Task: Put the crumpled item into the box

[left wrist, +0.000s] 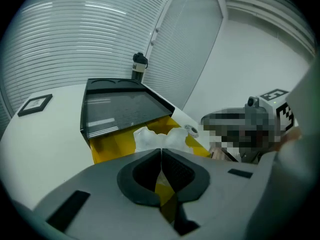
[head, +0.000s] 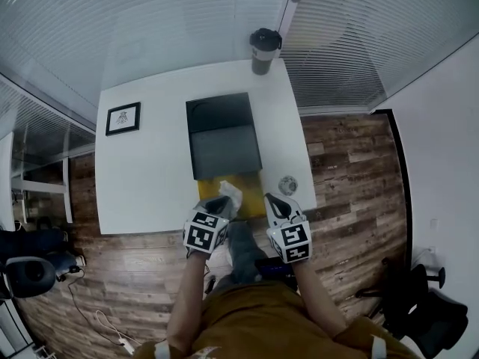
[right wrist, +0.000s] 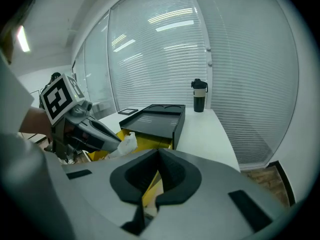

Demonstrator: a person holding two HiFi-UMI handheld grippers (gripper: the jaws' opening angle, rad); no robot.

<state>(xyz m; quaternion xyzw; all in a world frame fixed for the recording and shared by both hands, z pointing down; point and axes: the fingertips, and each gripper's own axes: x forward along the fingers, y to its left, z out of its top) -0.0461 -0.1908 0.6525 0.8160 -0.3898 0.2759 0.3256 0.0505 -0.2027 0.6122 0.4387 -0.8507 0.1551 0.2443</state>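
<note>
A yellow box [head: 251, 190] sits at the near edge of the white table [head: 150, 178], half covered by its black lid [head: 223, 137]. My left gripper [head: 223, 203] is shut on a crumpled white paper [head: 229, 194], holding it just over the box's open yellow end. In the left gripper view the paper [left wrist: 157, 138] bulges beyond the closed jaws. The right gripper view shows the paper [right wrist: 126, 145] at the left gripper's tip. My right gripper [head: 271, 199] is at the box's near right corner, shut on the yellow box wall [right wrist: 145, 184].
A dark tumbler [head: 263, 49] stands at the table's far edge. A framed picture [head: 123, 118] lies at the left. A small round object [head: 287, 184] rests right of the box. Glass walls with blinds enclose the table; wooden floor and office chairs [head: 30, 271] lie around.
</note>
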